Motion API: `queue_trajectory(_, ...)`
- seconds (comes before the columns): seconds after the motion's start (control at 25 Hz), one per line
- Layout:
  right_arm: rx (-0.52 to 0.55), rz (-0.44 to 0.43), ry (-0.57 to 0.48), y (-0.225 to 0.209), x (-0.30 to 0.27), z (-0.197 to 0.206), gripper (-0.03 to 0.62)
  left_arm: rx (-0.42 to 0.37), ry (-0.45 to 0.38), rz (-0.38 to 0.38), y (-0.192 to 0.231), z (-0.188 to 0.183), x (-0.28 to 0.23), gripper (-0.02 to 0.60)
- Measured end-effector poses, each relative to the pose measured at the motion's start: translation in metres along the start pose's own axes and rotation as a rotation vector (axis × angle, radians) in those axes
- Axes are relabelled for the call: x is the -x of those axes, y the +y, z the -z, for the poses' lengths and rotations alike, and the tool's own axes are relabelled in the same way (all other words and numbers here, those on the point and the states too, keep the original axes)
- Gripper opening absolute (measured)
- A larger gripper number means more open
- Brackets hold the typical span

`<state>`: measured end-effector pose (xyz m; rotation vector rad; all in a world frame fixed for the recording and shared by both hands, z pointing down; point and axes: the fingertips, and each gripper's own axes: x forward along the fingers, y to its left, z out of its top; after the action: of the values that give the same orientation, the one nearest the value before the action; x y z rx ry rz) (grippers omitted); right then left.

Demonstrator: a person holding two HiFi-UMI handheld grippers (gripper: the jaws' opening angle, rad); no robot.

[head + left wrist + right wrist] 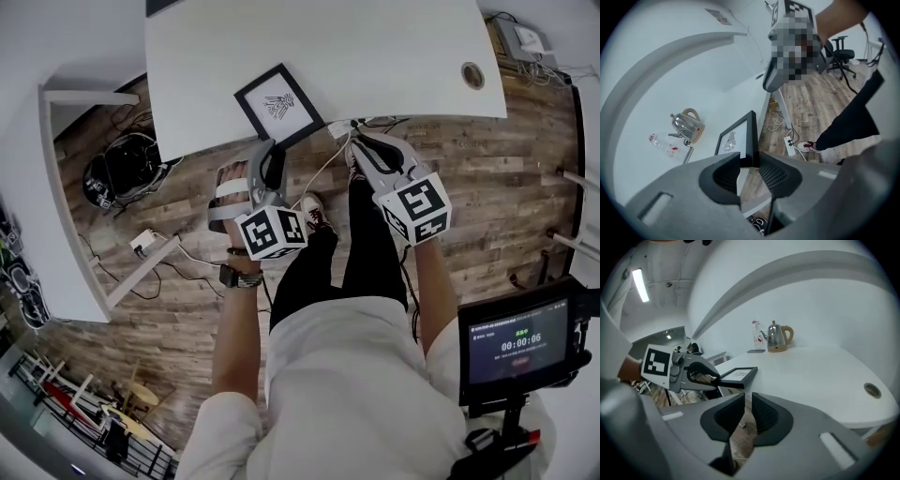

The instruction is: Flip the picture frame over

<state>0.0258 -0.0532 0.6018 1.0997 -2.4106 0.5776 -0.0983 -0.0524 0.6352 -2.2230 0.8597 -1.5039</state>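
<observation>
A black picture frame (pixel 279 105) lies picture-side up on the white table (pixel 394 47), its near corner over the front edge. My left gripper (pixel 265 152) is at that corner. In the left gripper view the frame (pixel 736 136) runs between the jaws of the left gripper (pixel 750 161), one pad on its face and one under it. The right gripper view shows the left gripper (pixel 712 378) clamped on the frame (pixel 738 373). My right gripper (pixel 361 141) hangs just off the table edge to the right. The right gripper (pixel 746 401) stands a narrow slit open, with only floor behind.
A steel kettle (pixel 777 338), a small bottle (pixel 755 336) and a flat dark device (pixel 756 351) stand at the table's far side. A cable hole (pixel 472 75) sits at the right. A power strip (pixel 790 146) and cables lie on the wooden floor; the person's legs (pixel 366 234) are below the edge.
</observation>
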Motion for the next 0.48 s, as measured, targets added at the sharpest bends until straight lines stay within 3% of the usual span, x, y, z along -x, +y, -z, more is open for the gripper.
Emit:
queue_trajectory(0.2,0.165,-0.07,-0.035,-0.002,-0.022,-0.018,0.092,0.035,-0.043,0.07,0.005,-0.005,0.008,0.124)
queue_trajectory(0.48,0.309,-0.184,-0.073,0.004,-0.034,-0.048,0.092,0.063,-0.07,0.137,0.021,-0.018,0.024,0.117)
